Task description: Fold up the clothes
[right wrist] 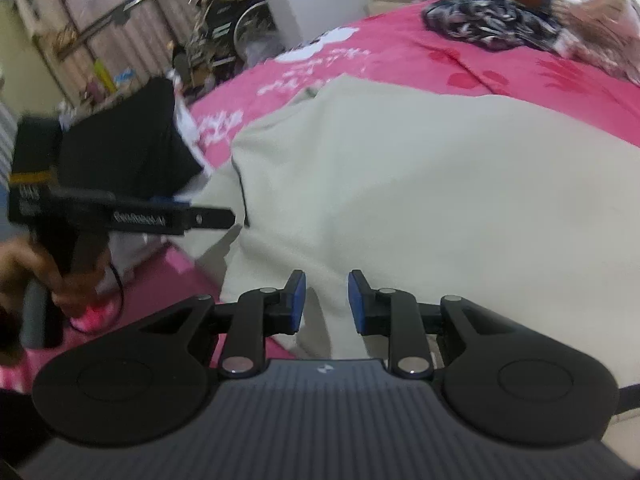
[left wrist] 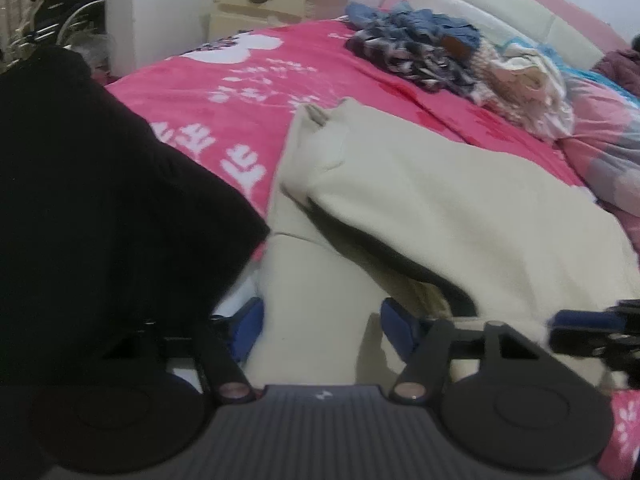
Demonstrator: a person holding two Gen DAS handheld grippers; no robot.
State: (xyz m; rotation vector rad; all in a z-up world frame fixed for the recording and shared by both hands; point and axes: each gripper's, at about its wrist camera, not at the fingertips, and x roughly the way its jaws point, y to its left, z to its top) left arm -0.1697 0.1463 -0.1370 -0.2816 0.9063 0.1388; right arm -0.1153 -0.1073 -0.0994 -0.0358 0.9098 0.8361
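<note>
Left gripper (left wrist: 320,320): jaws spread, a band of the cream garment (left wrist: 460,216) between the pads, not visibly pinched. Right gripper (right wrist: 327,304): jaws apart over the same garment's near edge, nothing held. Risk: closing now may catch only the top layer (fleecy, thick, dark-lined at the fold), so the fold skews. Garment lies on the pink blanket (left wrist: 248,88); a black folded item (left wrist: 100,184) sits beside it, unfolded clothes (left wrist: 420,52) farther back.
</note>
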